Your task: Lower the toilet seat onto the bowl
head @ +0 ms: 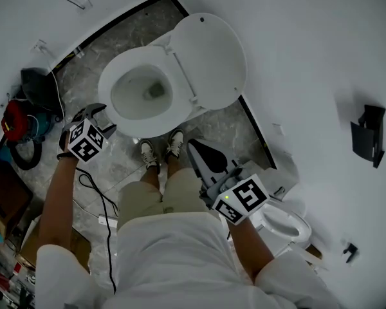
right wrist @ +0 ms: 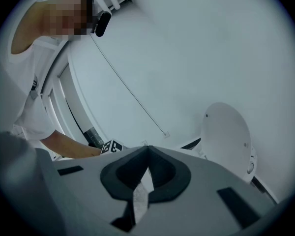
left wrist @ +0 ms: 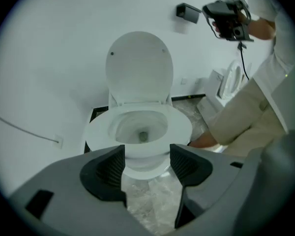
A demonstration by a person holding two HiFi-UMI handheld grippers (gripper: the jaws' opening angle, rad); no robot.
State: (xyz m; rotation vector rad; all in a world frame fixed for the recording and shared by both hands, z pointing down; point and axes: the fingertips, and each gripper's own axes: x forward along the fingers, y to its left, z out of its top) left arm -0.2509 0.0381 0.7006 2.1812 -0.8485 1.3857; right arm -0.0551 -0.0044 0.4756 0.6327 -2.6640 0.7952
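The white toilet (head: 116, 105) stands on the grey marbled floor with its lid (head: 209, 60) raised against the wall. Its seat ring (left wrist: 179, 127) lies flat round the bowl opening, under the upright lid (left wrist: 140, 65). My left gripper (head: 101, 118) hovers beside the bowl's front left rim. It is open (left wrist: 146, 156), with only the bowl's front and the floor showing between its dark pads. My right gripper (head: 192, 145) hangs in front of the person's legs, apart from the toilet. Its pads meet at the tips (right wrist: 147, 149), with nothing held. The lid (right wrist: 226, 136) shows at the right of that view.
The person's shoes (head: 161, 150) stand just before the bowl. A second white seat-like fixture (head: 286, 224) sits on the floor at the right. A black holder (head: 367, 134) hangs on the wall. A red object (head: 13, 121) and clutter fill the left corner. A cable (head: 103, 205) trails over the floor.
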